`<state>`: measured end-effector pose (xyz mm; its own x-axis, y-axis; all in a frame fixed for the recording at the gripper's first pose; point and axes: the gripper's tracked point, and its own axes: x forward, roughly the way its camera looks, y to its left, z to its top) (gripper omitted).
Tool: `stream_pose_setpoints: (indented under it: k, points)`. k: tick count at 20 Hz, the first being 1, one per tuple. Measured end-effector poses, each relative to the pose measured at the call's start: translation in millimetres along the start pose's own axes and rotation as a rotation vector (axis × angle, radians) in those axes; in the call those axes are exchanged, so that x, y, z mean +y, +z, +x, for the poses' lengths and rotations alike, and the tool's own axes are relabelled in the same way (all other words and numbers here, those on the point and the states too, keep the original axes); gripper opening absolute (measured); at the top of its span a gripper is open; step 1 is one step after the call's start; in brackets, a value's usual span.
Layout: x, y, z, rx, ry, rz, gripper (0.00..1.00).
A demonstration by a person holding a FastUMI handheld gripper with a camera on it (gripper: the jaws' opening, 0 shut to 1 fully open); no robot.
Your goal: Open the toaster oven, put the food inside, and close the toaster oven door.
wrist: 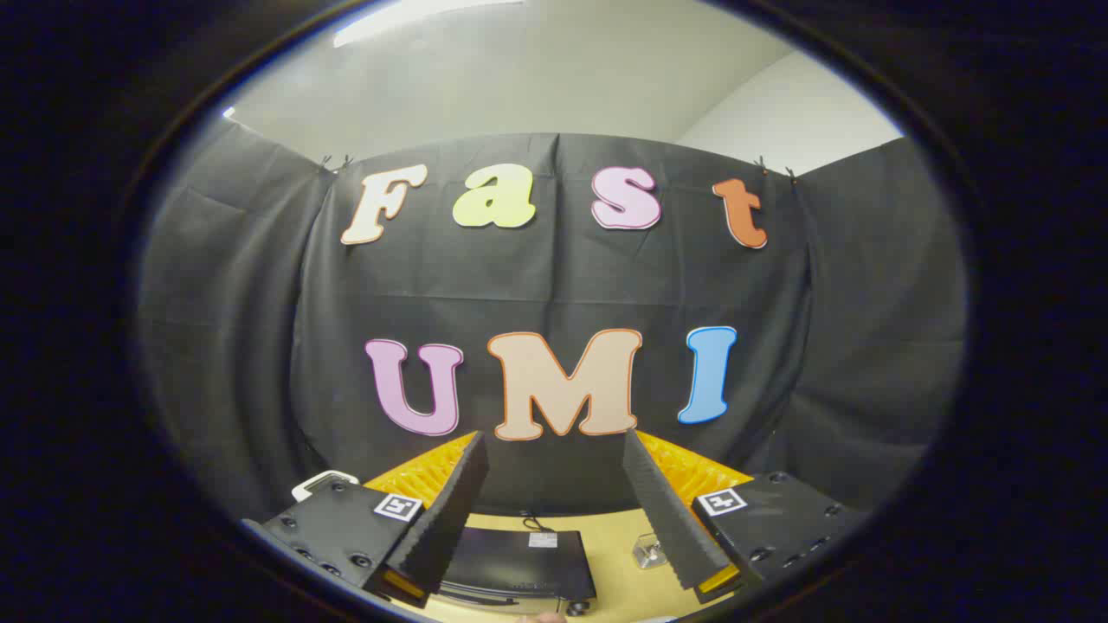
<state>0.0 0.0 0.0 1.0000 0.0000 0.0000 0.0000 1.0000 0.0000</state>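
- Gripper (554,450) held high above the toaster oven (519,562), aimed mostly at the booth's cloth wall rather than down at the work.
- Fingers (446,510) spread wide apart, nothing between them, nothing touched; ribbed inner faces turned toward each other across an open gap.
- Square black-and-white marker (397,506) on the gripper body beside each finger.
- Toaster oven low in the gap between the fingers, well below the tips and nearer the left finger than the right; dark flat top seen from above, a small pale label (543,540) near its back edge.
- Door state of the toaster oven impossible to tell from this angle; front face barely in sight.
- Thin dark cord (530,522) curling at the back edge of the toaster oven.
- Small clear glassy item (647,550) just to the right of the toaster oven, close to the right finger; identity unclear.
- Light wooden table (619,584) under the toaster oven and the clear item.
- White rounded handle-like shape (322,481) to the left of the toaster oven, behind the gripper body; too little shown to name.
- Black cloth wall (554,285) rising behind the toaster oven, pale ceiling (537,78) above it.
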Motion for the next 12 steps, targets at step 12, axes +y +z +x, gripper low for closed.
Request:
stream_pose_setpoints:
  k: [12]
  points:
    - [20.2, -15.7, 1.6, 0.022, 0.007, -0.026, 0.99]
